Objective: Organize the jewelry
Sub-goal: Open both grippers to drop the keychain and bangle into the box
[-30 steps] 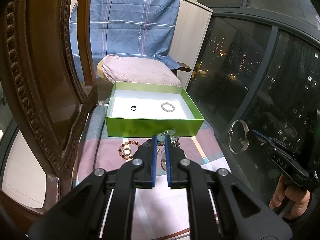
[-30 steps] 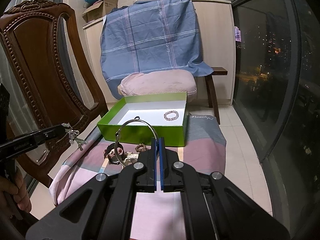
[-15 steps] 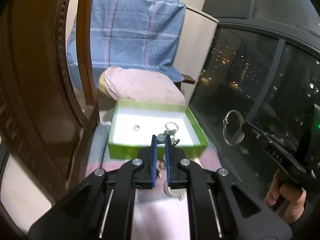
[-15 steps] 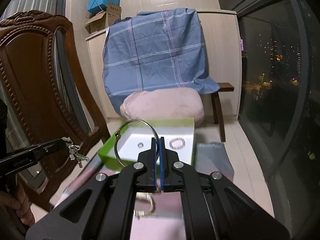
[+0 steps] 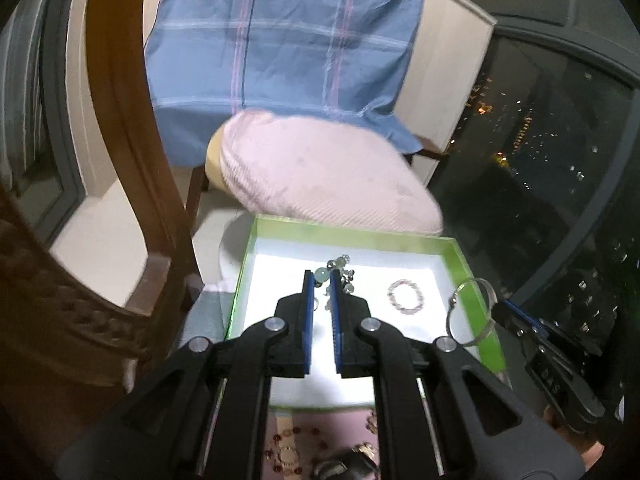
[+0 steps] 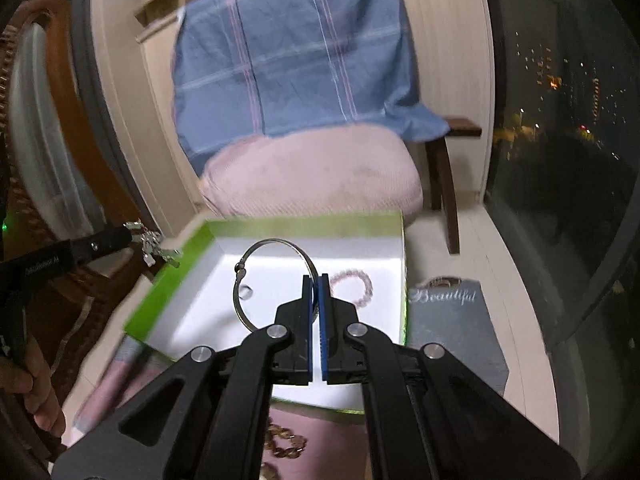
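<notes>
Left wrist view: the left hand-held gripper (image 5: 320, 280) is pinched on a charm bracelet (image 5: 338, 270) of pale beads and small metal pendants, hanging over the white floor of the green box (image 5: 486, 344). A pink beaded bracelet (image 5: 405, 297) already lies inside. Right wrist view shows the right hand-held gripper (image 6: 316, 280) clamped almost fully closed on a thin silver bangle (image 6: 276, 280), which stands upright over the same box. The bangle looks stiff, light and slippery, so gripping across its wire rim suits it; it would likely roll if released on edge. The charm bracelet is limp and dangly, best taken by 1 bead, and may snag. More beaded pieces (image 6: 286, 446) lie on the pink cloth (image 5: 320, 424) below.
</notes>
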A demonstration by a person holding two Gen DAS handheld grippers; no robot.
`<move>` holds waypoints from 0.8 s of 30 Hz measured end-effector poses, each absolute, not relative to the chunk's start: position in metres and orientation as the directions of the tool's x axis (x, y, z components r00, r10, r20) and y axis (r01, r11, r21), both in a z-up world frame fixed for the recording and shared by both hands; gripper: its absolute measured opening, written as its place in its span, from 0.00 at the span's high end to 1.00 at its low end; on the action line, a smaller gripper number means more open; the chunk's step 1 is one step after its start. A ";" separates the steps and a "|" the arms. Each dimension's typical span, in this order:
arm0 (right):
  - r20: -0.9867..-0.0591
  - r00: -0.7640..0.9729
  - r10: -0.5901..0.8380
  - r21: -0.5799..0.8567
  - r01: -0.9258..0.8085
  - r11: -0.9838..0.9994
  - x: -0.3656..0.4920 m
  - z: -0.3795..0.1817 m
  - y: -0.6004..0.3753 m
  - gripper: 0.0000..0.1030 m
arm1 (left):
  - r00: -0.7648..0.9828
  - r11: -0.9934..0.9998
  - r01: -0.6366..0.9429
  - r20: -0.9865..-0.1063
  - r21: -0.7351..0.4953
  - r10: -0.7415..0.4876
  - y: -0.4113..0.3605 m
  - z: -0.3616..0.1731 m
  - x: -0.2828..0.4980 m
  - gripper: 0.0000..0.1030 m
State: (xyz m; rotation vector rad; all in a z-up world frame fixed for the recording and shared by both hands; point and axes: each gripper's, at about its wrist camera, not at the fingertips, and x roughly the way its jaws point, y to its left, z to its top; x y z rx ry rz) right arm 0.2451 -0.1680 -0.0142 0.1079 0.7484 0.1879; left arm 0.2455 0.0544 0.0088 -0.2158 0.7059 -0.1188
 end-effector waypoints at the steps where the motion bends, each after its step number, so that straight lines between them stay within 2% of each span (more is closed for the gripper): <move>1: -0.675 0.708 0.206 0.164 -0.127 0.978 0.249 -0.020 -0.169 0.97 | 0.744 0.968 0.021 -0.643 -0.250 -0.182 0.057 0.000 0.251 0.92; 6: -0.703 0.683 0.198 0.150 -0.130 0.980 0.257 -0.035 -0.168 0.97 | 0.708 0.970 0.001 -0.685 -0.242 -0.172 0.058 -0.024 0.257 0.92; 7: -0.708 0.679 0.194 0.142 -0.132 0.981 0.257 -0.037 -0.168 0.97 | 0.702 0.971 0.001 -0.691 -0.239 -0.171 0.058 -0.026 0.259 0.86; 8: -0.712 0.675 0.193 0.140 -0.132 0.981 0.257 -0.037 -0.168 0.97 | 0.692 0.973 0.000 -0.702 -0.233 -0.168 0.058 -0.029 0.259 0.79; 9: -0.714 0.674 0.191 0.140 -0.129 0.982 0.256 -0.037 -0.169 0.95 | 0.689 0.974 -0.005 -0.707 -0.225 -0.160 0.059 -0.029 0.257 0.54; 10: -0.707 0.683 0.182 0.142 -0.115 0.983 0.252 -0.032 -0.172 0.90 | 0.695 0.976 -0.014 -0.704 -0.216 -0.146 0.060 -0.026 0.255 0.39; 11: -0.693 0.697 0.183 0.151 -0.107 0.983 0.250 -0.025 -0.176 0.74 | 0.722 0.977 -0.027 -0.681 -0.210 -0.126 0.063 -0.014 0.246 0.34; 12: -0.662 0.726 0.187 0.167 -0.100 0.981 0.243 -0.013 -0.181 0.47 | 0.743 0.976 -0.025 -0.657 -0.214 -0.125 0.065 -0.002 0.237 0.23; 13: -0.602 0.779 0.178 0.184 -0.083 0.980 0.230 0.006 -0.190 0.33 | 0.764 0.975 -0.019 -0.632 -0.221 -0.128 0.066 0.011 0.229 0.11; 14: -0.550 0.820 0.159 0.190 -0.062 0.980 0.217 0.019 -0.196 0.18 | 0.797 0.974 -0.014 -0.591 -0.225 -0.125 0.068 0.031 0.214 0.08; 15: -0.485 0.864 0.133 0.199 -0.039 0.979 0.200 0.034 -0.204 0.14 | 0.824 0.973 -0.006 -0.553 -0.229 -0.125 0.071 0.046 0.200 0.07; 16: -0.423 0.898 0.124 0.215 -0.034 0.976 0.180 0.051 -0.213 0.14 | 0.856 0.973 0.015 -0.501 -0.229 -0.131 0.073 0.065 0.177 0.04; 20: -0.333 0.934 0.127 0.239 -0.047 0.970 0.123 0.083 -0.228 0.14 | 0.921 0.987 0.058 -0.374 -0.151 -0.112 0.072 0.094 0.100 0.04; 22: -0.326 0.937 0.124 0.243 -0.044 0.969 0.096 0.090 -0.228 0.14 | 0.934 0.989 0.048 -0.345 -0.138 -0.094 0.072 0.091 0.063 0.04; 24: -0.326 0.933 0.155 0.238 -0.078 0.968 0.075 0.091 -0.223 0.14 | 0.927 0.986 0.063 -0.357 -0.157 -0.116 0.070 0.083 0.040 0.04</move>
